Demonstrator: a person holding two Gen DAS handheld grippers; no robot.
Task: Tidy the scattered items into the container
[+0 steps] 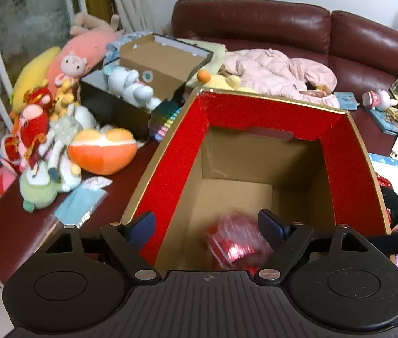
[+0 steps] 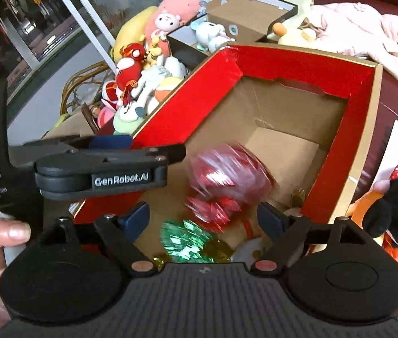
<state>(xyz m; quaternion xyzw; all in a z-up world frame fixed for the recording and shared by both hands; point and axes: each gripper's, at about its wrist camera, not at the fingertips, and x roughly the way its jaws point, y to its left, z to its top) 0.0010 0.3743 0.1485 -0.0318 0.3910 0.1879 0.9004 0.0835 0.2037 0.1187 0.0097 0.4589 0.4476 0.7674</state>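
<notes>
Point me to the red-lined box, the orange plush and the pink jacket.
red-lined box (image 1: 261,114): left wrist view, far inner wall.
orange plush (image 1: 102,155): left wrist view, middle of body.
pink jacket (image 1: 277,70): left wrist view, middle of quilted fabric.

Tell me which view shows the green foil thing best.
The right wrist view. The green foil thing lies low in the box, below the blurred red foil bundle, between the open right gripper fingers. The left wrist view shows only the red bundle; no green is visible.

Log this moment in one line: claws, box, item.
left claw: open | right claw: open | red foil item: blurred, inside red-lined box | plush pile: outside box
</notes>
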